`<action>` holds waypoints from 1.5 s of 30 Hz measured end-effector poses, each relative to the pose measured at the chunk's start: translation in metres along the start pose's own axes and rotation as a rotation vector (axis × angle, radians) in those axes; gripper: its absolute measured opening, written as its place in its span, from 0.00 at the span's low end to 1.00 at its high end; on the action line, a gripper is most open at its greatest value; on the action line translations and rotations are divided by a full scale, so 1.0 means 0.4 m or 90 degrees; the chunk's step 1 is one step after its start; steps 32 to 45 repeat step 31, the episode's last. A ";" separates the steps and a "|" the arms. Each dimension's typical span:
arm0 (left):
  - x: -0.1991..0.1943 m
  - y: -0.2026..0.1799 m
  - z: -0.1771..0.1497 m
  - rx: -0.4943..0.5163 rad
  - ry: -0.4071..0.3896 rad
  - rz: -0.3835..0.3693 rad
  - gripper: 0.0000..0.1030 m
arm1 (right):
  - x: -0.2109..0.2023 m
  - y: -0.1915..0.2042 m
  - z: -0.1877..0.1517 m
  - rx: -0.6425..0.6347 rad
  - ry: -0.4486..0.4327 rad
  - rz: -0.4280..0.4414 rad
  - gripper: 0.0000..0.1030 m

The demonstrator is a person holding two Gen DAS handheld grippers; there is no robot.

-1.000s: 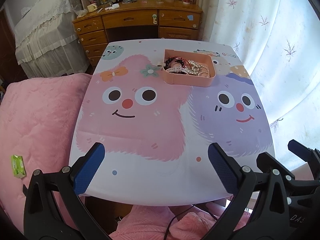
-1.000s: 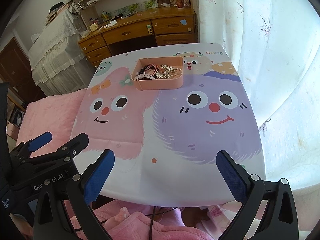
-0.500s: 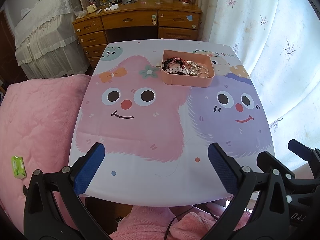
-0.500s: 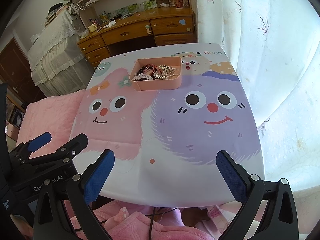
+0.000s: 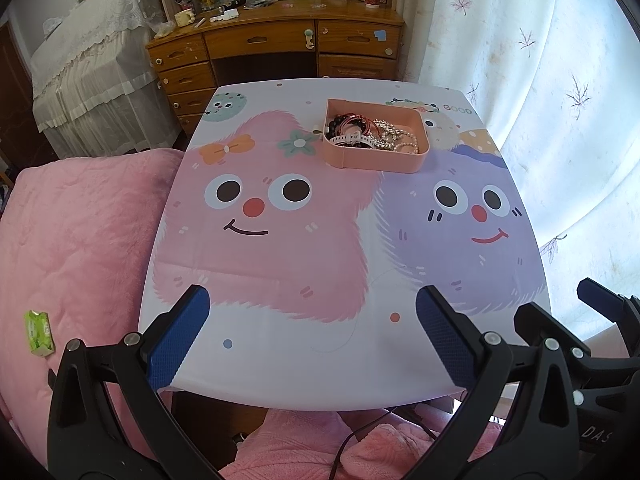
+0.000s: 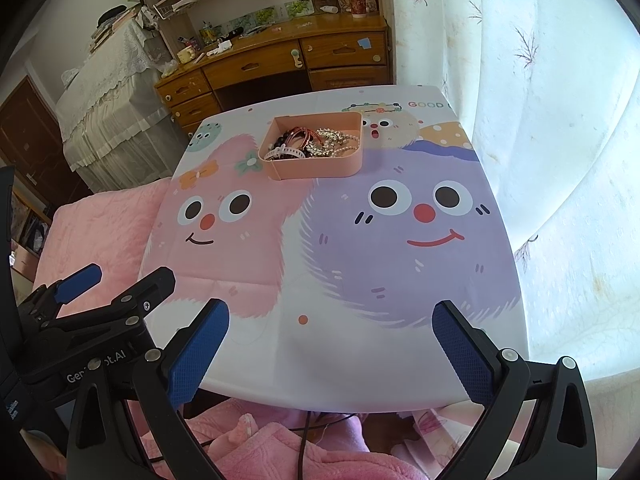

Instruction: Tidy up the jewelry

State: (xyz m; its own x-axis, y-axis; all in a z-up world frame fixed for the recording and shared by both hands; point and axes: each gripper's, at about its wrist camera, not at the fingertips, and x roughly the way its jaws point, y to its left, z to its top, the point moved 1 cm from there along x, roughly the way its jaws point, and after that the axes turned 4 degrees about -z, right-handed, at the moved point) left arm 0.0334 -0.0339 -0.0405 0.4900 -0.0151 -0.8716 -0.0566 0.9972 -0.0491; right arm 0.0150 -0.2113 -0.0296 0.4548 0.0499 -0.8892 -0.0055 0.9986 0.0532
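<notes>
Pink plastic forms the tray point(image 5: 376, 159) that is set toward the far edge of the surface point(image 5: 304, 364), roughly midway between its left and right edges and well apart from both grippers. Inside the tray a tangle of jewelry point(image 5: 370, 133) is piled: dark beaded bracelets, red cords, a white perforated strap, sparkling chains and a string of pearls can be made out, though single pieces are hard to separate. The surface is covered by a printed cloth on which a pink furry face point(image 5: 264, 216) is shown on the left half and a purple furry face point(image 5: 464, 216) on the right half; the tray is placed just beyond the two, over the gap between them.

The left gripper point(image 5: 312, 332) is held above the near edge of the surface, its blue-padded fingers point(image 5: 178, 336) spread wide with nothing between them. The right gripper point(image 6: 332, 344) is held likewise over the near edge, on the purple side, its fingers point(image 6: 464, 356) also spread wide and empty. The two grippers are carried side by side, each seen at the edge of the other's view.

A pink quilt point(image 5: 76, 240) is seen to the left of the surface, with a small green packet point(image 5: 39, 332) lying on it. A wooden desk point(image 5: 276, 40) is seen past the far edge, and a pale curtain point(image 5: 560, 80) hangs along the right.
</notes>
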 end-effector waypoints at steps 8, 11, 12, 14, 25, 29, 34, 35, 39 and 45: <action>-0.004 -0.001 -0.019 -0.002 0.002 0.003 0.99 | 0.002 -0.005 -0.007 0.000 0.001 0.000 1.00; -0.003 -0.004 -0.023 -0.002 0.003 0.004 0.99 | 0.002 -0.005 -0.007 0.001 0.001 0.001 1.00; -0.003 -0.005 -0.024 -0.002 0.004 0.005 0.99 | 0.003 -0.005 -0.007 0.001 0.002 0.001 1.00; -0.003 -0.005 -0.027 -0.002 0.005 0.006 0.99 | 0.002 -0.005 -0.007 0.001 0.002 0.001 1.00; -0.002 -0.008 -0.030 -0.001 0.005 0.007 0.99 | 0.002 -0.008 -0.007 0.002 0.002 0.002 1.00; -0.002 -0.009 -0.029 -0.001 0.005 0.006 0.99 | 0.001 -0.009 -0.006 0.002 0.003 0.002 1.00; -0.003 -0.009 -0.032 0.000 0.004 0.008 0.99 | 0.002 -0.010 -0.006 0.002 0.003 0.002 1.00; -0.003 -0.009 -0.032 0.000 0.004 0.008 0.99 | 0.002 -0.010 -0.006 0.002 0.003 0.002 1.00; -0.003 -0.009 -0.032 0.000 0.004 0.008 0.99 | 0.002 -0.010 -0.006 0.002 0.003 0.002 1.00; -0.003 -0.009 -0.032 0.000 0.004 0.008 0.99 | 0.002 -0.010 -0.006 0.002 0.003 0.002 1.00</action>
